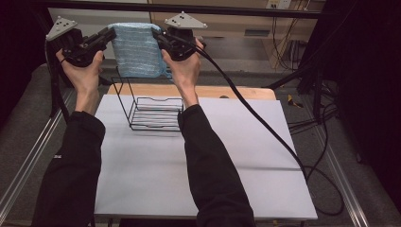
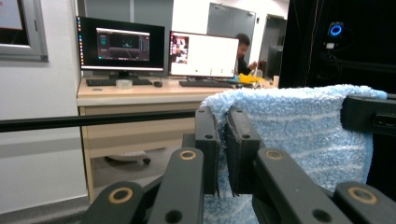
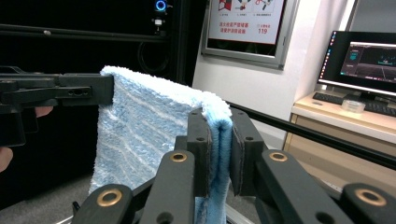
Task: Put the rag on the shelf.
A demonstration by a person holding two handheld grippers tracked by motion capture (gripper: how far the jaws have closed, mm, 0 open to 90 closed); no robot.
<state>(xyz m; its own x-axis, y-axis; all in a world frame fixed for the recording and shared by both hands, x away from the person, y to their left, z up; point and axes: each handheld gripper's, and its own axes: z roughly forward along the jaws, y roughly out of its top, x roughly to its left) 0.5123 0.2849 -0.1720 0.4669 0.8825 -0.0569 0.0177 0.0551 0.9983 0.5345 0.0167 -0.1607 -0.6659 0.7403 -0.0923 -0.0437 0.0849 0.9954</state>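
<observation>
The left gripper [image 1: 108, 37] and right gripper [image 1: 158, 37] each pinch a top corner of the fluffy light-blue striped towel [image 1: 137, 49], jaws closed on it, holding it spread above the black wire rack [image 1: 153, 112] on the white table [image 1: 156, 175]. The towel's lower edge hides the rack's top.

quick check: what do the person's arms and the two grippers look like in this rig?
Both arms wear long black sleeves, hands bare. The left gripper and right gripper are black, each topped by a grey three-cornered plate with dark dots. Their jaws are black linkages with brass-ringed pivots. A thick black cable trails from the right one.
</observation>
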